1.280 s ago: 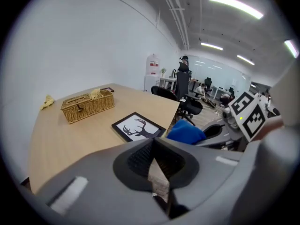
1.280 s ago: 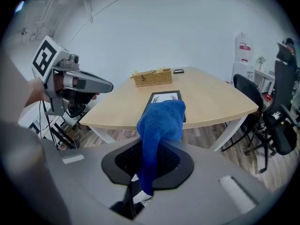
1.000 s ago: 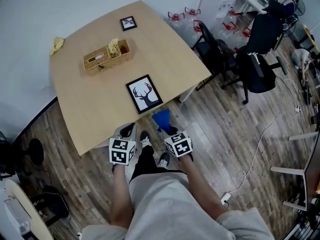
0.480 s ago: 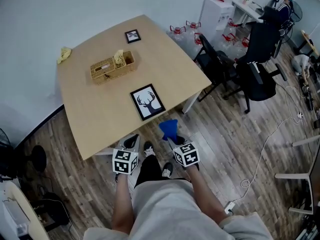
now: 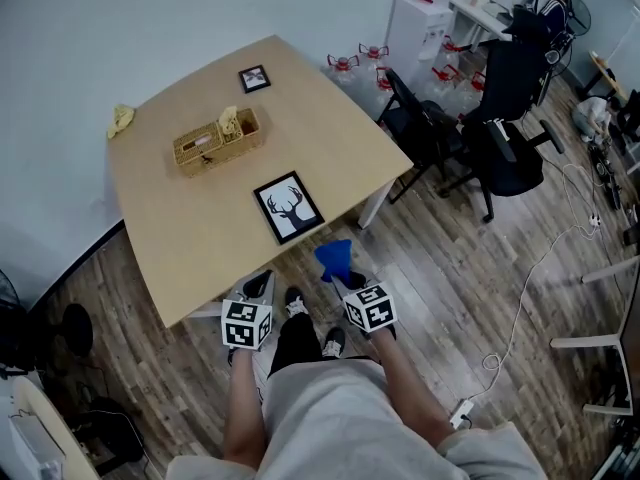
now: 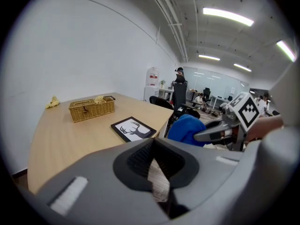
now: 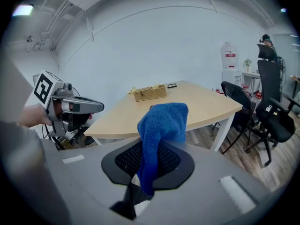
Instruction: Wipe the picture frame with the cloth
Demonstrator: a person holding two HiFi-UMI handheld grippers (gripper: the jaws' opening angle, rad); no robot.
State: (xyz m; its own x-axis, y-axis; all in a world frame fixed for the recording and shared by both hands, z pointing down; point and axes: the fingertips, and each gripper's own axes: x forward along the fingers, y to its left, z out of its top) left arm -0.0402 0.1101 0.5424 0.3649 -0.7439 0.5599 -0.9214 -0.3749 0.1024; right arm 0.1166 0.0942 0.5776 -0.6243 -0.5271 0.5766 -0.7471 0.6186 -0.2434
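The picture frame (image 5: 288,208), black with a deer print, lies flat near the front edge of the wooden table (image 5: 180,228). My right gripper (image 5: 345,276) is off the table, just in front of that edge, shut on a blue cloth (image 5: 335,259) that bunches up above its jaws. In the right gripper view the blue cloth (image 7: 159,135) hangs over the jaws and hides most of the frame. My left gripper (image 5: 258,286) is level with it, shut and empty. The left gripper view shows the picture frame (image 6: 133,128) ahead and the blue cloth (image 6: 186,129) to the right.
A wicker basket (image 5: 216,139) stands mid-table, with a small photo frame (image 5: 254,78) at the far edge and a yellow rag (image 5: 120,120) at the far left corner. Black office chairs (image 5: 505,118) stand to the right of the table. A white cable (image 5: 520,288) runs across the wooden floor.
Both grippers have drawn back a little from the table's front edge. The blue cloth stays in the right gripper throughout.
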